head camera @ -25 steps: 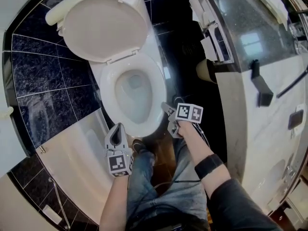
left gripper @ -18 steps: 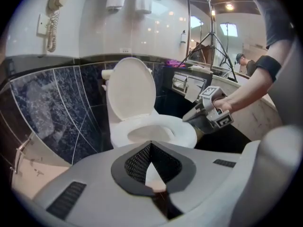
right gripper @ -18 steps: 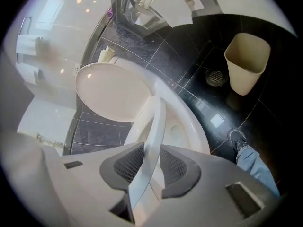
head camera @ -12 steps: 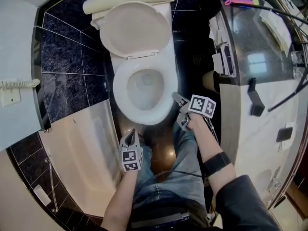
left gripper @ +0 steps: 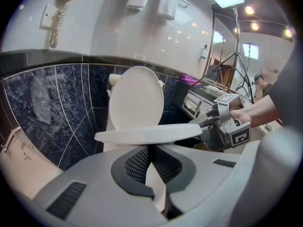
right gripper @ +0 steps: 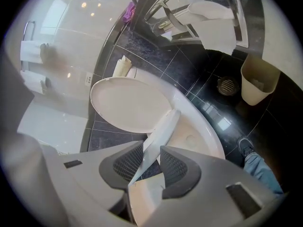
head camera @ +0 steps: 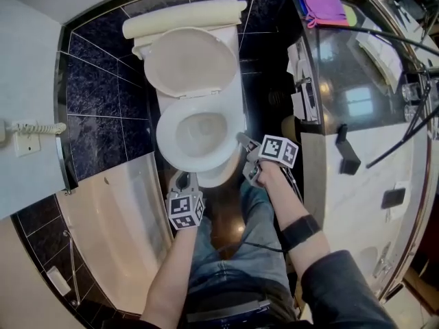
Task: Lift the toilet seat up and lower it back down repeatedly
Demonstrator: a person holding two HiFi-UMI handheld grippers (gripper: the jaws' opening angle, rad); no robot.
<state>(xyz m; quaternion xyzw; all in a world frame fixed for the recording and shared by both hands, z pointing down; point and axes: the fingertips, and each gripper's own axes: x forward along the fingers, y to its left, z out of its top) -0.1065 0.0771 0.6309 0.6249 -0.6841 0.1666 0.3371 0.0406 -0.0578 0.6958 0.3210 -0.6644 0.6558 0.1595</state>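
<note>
The white toilet seat is raised off the bowl, roughly level in the left gripper view, where the seat hangs in front of the upright lid. My right gripper is shut on the seat's right front edge. The rim runs between its pads, and its jaws have just been opening a little around it. My left gripper hovers shut and empty at the bowl's front left, apart from the seat.
A bathtub lies on the left and a vanity counter on the right. A beige bin and a floor drain sit on the dark tiles beside the toilet. The person's jeans are below the grippers.
The right gripper has risen with the seat's edge, lifting it off the bowl. The left gripper drew back, then came forward toward the bowl's front.
</note>
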